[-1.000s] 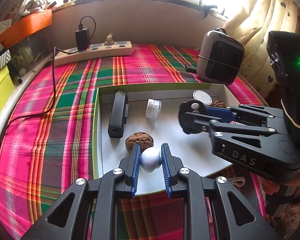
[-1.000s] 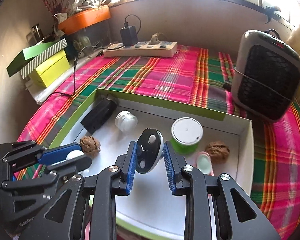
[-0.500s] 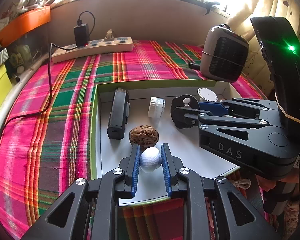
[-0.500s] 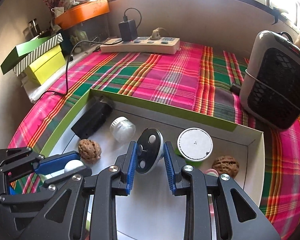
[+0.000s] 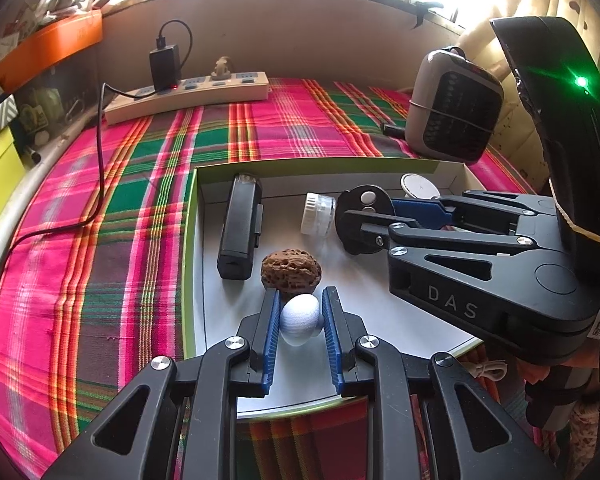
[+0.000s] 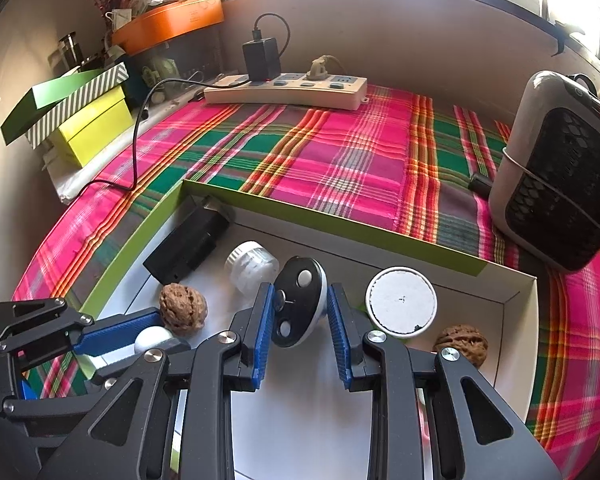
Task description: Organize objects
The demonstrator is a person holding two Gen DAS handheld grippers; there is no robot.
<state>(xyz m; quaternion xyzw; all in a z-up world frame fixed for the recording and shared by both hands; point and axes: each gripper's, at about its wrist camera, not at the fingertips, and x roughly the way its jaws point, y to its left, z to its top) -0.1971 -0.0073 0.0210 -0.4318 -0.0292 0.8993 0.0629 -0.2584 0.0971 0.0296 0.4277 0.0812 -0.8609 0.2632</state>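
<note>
A: Left gripper (image 5: 300,320) — jaws clenched on the small white ball (image 5: 300,319), held above the near left part of the box (image 5: 191,240), just in front of a walnut (image 5: 291,271).

B: Right gripper (image 6: 300,312) — jaws clamped on the black-and-white round device (image 6: 298,300) (three round spots on its black face), over the box's middle.

A: Inside the box: black case (image 5: 239,228) along the left wall, white-capped jar (image 5: 317,214), round white lid (image 6: 401,301), second walnut (image 6: 462,342) by the right wall.

B: Box sits on the plaid-covered surface (image 6: 340,160).
</note>
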